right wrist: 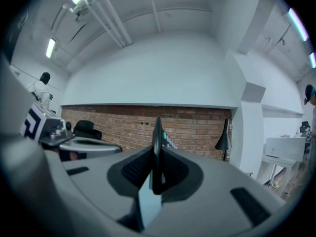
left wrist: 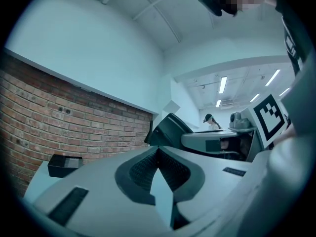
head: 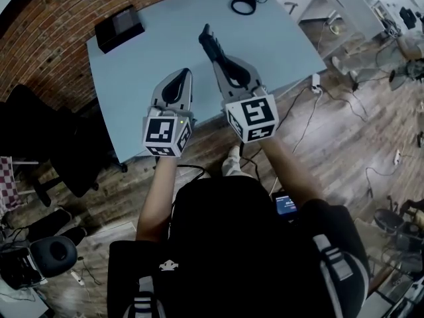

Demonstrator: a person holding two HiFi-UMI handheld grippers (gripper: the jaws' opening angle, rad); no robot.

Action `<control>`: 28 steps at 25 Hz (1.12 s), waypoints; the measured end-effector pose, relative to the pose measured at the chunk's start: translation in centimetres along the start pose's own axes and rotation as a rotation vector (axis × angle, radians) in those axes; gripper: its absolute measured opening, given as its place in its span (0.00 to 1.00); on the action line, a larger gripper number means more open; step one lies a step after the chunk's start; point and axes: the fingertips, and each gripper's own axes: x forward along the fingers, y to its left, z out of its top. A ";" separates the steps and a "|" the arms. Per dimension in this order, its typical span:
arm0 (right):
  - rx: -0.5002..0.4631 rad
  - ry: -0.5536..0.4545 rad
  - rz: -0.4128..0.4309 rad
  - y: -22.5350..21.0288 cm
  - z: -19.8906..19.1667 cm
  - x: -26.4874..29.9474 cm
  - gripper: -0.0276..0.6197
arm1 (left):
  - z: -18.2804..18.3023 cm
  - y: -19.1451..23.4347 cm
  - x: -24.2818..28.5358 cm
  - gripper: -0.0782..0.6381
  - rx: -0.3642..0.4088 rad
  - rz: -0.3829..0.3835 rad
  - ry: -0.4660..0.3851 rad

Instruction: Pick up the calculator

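Note:
A dark, flat calculator (head: 208, 40) is off the light blue table (head: 146, 65), and my right gripper (head: 220, 65) is shut on its near end. In the right gripper view the calculator (right wrist: 157, 137) stands edge-on between the pads, with a few keys showing on its right face. My left gripper (head: 177, 79) hovers beside it on the left, over the table's near part, shut with nothing in it. The left gripper view shows its pads (left wrist: 170, 169) meeting, with the calculator (left wrist: 170, 127) and the right gripper's grey body just to the right.
A black box (head: 119, 26) lies at the table's far left corner. A coiled black cable (head: 244, 4) lies at the far right edge. A brick wall (head: 40, 38) runs behind the table. A black chair (head: 40, 138) stands on the left, and cables trail over the wooden floor (head: 344, 111) on the right.

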 end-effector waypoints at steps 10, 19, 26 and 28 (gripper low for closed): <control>-0.003 -0.006 -0.031 3.1 0.7 -2.5 0.13 | 0.0 -0.5 -3.7 0.12 -0.005 -0.030 -0.007; -0.025 -0.014 -0.050 5.8 1.4 -4.5 0.13 | -0.4 -1.3 -6.8 0.12 -0.021 -0.057 -0.014; -0.025 -0.013 -0.042 7.0 2.0 -5.6 0.13 | 0.2 -2.1 -7.7 0.12 -0.028 -0.067 -0.022; -0.025 -0.015 -0.044 7.0 2.0 -5.7 0.13 | 0.1 -2.2 -7.9 0.12 -0.031 -0.070 -0.022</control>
